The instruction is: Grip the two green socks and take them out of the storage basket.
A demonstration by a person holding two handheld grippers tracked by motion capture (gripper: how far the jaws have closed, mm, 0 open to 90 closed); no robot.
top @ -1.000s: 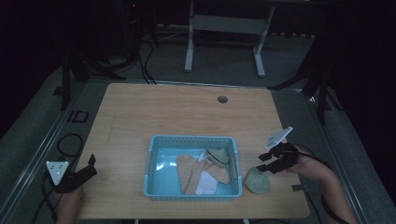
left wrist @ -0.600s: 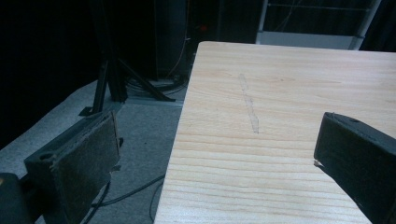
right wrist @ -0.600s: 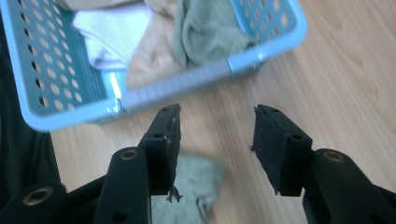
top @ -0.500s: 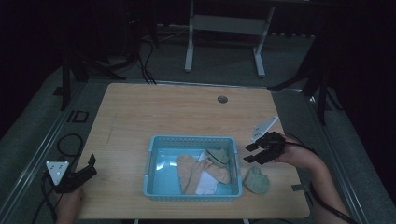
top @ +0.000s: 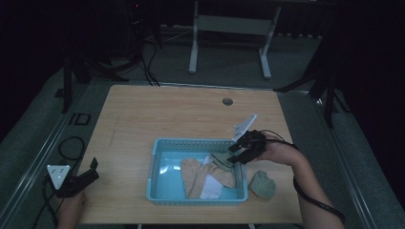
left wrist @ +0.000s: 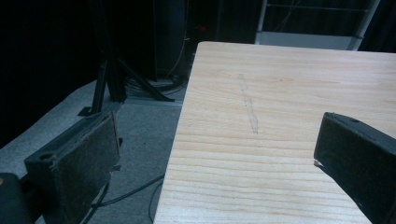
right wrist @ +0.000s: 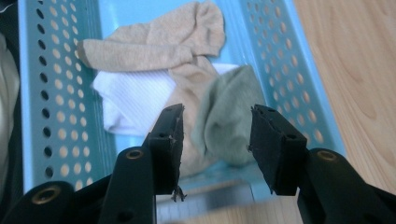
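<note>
A light blue perforated basket sits on the wooden table near its front edge. Inside lie beige socks, a white sock and a grey-green sock. A second grey-green sock lies on the table just right of the basket. My right gripper hovers over the basket's right rim, open, and the green sock in the basket lies beyond its jaws, untouched. My left gripper rests open at the table's front left corner, holding nothing.
A round cable hole sits near the table's far edge. A black cable loops on the floor to the left. A stand's metal legs rise behind the table. Bare wood stretches left of and behind the basket.
My right gripper has moved left and slightly up, from above the green sock on the table to the basket's right rim. The left gripper has stayed put.
</note>
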